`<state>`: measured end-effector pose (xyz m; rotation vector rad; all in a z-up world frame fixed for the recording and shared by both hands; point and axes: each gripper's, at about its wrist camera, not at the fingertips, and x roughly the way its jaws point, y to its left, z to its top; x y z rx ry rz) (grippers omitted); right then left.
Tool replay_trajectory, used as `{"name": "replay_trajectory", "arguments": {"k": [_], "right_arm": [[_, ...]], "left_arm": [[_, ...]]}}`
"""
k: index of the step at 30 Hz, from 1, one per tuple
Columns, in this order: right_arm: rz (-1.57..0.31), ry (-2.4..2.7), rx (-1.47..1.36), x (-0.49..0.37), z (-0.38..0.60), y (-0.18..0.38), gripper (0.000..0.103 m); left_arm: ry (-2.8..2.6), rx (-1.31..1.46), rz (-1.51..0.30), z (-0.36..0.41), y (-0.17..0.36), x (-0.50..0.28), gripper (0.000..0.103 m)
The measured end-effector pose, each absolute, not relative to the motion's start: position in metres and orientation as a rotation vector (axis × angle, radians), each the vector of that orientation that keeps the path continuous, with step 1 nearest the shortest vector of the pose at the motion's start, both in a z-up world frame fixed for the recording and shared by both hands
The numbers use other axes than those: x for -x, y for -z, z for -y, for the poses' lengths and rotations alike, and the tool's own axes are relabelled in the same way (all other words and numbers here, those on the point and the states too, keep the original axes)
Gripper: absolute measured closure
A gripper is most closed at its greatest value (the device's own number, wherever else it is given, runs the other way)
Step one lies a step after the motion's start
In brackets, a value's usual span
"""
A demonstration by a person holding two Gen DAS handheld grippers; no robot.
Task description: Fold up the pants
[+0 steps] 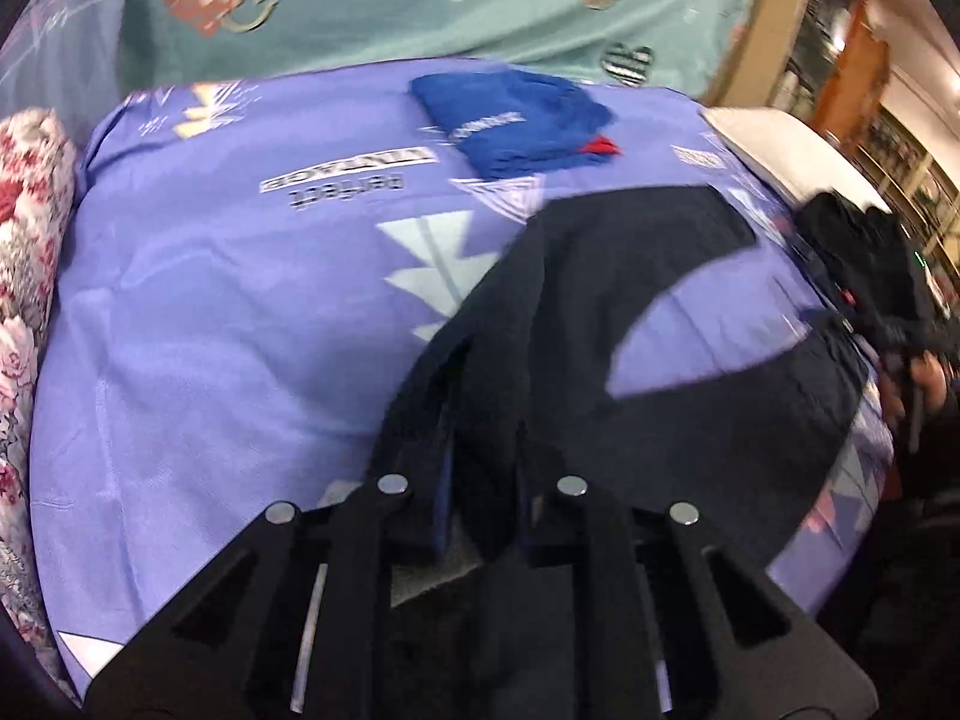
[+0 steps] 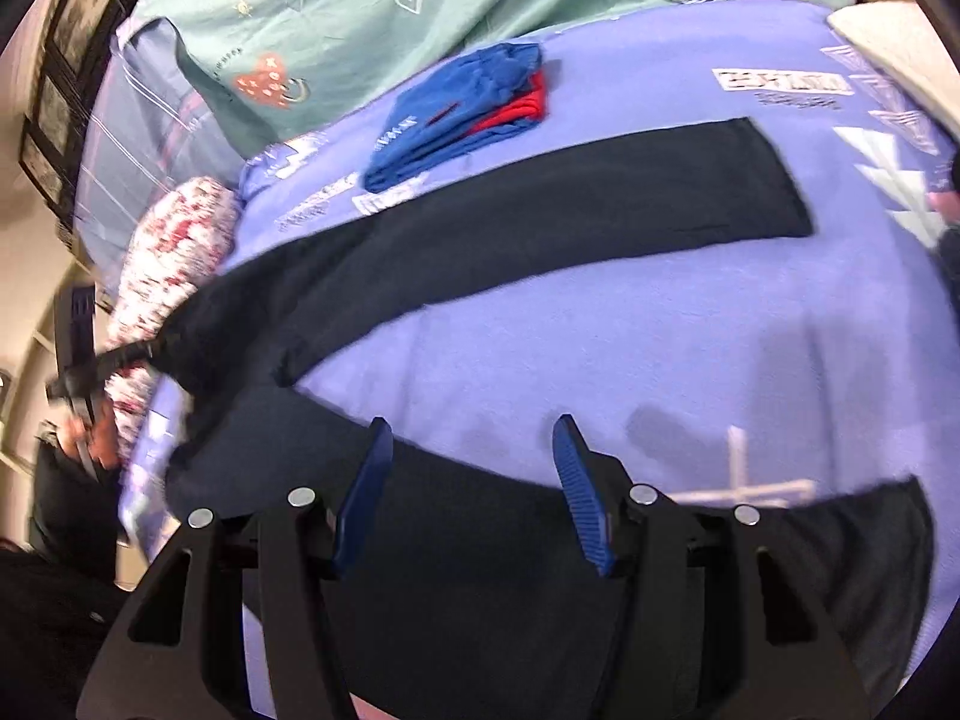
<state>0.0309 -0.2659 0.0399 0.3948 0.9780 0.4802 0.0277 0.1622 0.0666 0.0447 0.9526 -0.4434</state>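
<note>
Dark navy pants (image 2: pixel 540 198) lie spread on the purple bed sheet (image 2: pixel 600 348), one leg stretched toward the far right, the other leg (image 2: pixel 480 540) under my right gripper. In the left wrist view the pants (image 1: pixel 630 276) rise from the sheet into my left gripper (image 1: pixel 480 480), which is shut on a bunched edge of them and lifts it. My right gripper (image 2: pixel 480 480) is open, its blue fingertips (image 2: pixel 576 480) just above the near leg. The left gripper (image 2: pixel 84 372) also shows at the far left of the right wrist view, holding the pants' end.
A folded blue and red garment (image 1: pixel 516 120) lies at the back of the sheet, also in the right wrist view (image 2: pixel 462 114). A teal quilt (image 1: pixel 390 0) lies behind it. A floral pillow (image 1: pixel 24 210) is at the left, a white pillow (image 1: pixel 780 144) at the right.
</note>
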Motion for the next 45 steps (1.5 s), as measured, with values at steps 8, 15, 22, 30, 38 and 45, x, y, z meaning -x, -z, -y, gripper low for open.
{"name": "replay_trajectory", "arguments": {"k": [8,15,22,30,38,45], "right_arm": [[-1.048,-0.694,-0.619,-0.110,0.197,-0.016,0.021],[-1.098,-0.637,-0.571,-0.178,0.135,0.017,0.026],[-1.106,-0.613,-0.516,-0.180,0.125,0.019,0.096],[-0.987,-0.687,-0.445,-0.097,0.145,-0.012,0.096],[-0.946,-0.722,-0.446,-0.076,0.148,-0.009,0.096],[-0.926,-0.754,-0.454,-0.065,0.154,-0.006,0.096]], "left_arm": [[0.448,-0.025,-1.000,-0.146,-0.042,0.009,0.088],[0.405,-0.007,-0.995,-0.156,-0.047,0.020,0.088],[0.345,0.021,-1.017,-0.174,-0.047,0.033,0.065],[0.425,0.448,-1.024,-0.211,-0.046,0.099,0.027],[0.317,0.774,-1.064,-0.208,0.006,0.094,0.026],[0.225,0.897,-1.089,-0.210,0.025,0.061,0.023]]}}
